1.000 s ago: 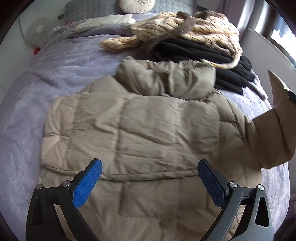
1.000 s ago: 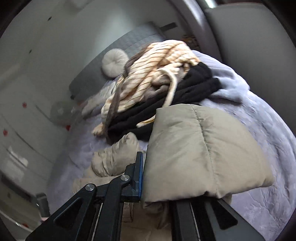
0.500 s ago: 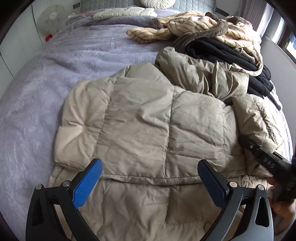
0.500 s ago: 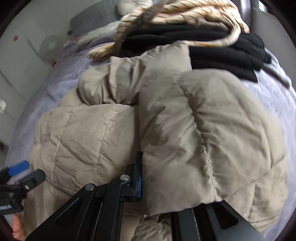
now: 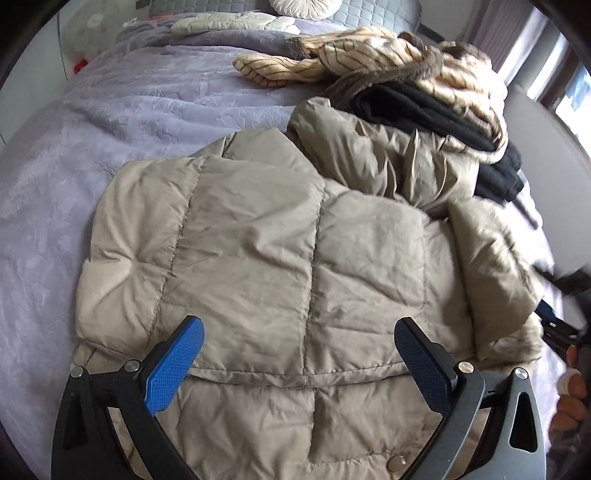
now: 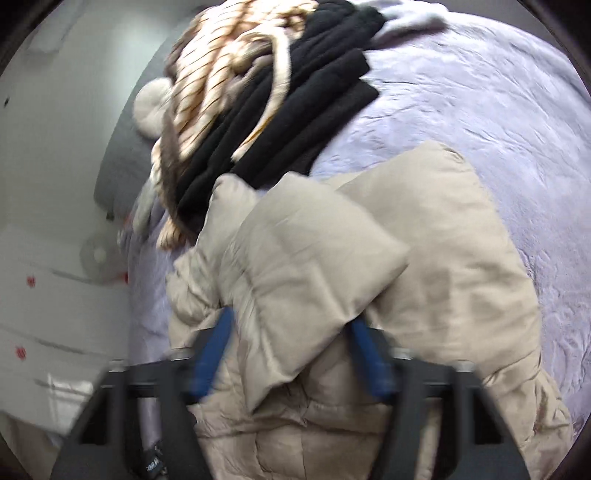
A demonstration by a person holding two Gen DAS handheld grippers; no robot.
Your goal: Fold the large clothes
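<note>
A beige quilted puffer jacket (image 5: pixel 277 251) lies flat on the lavender bed cover (image 5: pixel 110 110), its hood bunched at the far side. My left gripper (image 5: pixel 299 350) is open and empty, hovering over the jacket's lower part. In the right wrist view the jacket's sleeve (image 6: pixel 306 266) lies folded over the body, between the blue pads of my right gripper (image 6: pixel 291 354). Its jaws stand apart with the sleeve lying loose between them. The view is motion-blurred. The right gripper also shows at the right edge of the left wrist view (image 5: pixel 557 325).
A pile of black clothes (image 5: pixel 424 110) with a cream striped garment (image 5: pixel 388 55) on top lies beyond the hood. A round white cushion (image 6: pixel 151 107) and grey headboard (image 5: pixel 221 5) stand at the far end. A white fan (image 6: pixel 98 254) is beside the bed.
My right gripper carried the sleeve over the jacket's body, laid it down and opened its jaws. The left gripper drifted slightly and stayed open.
</note>
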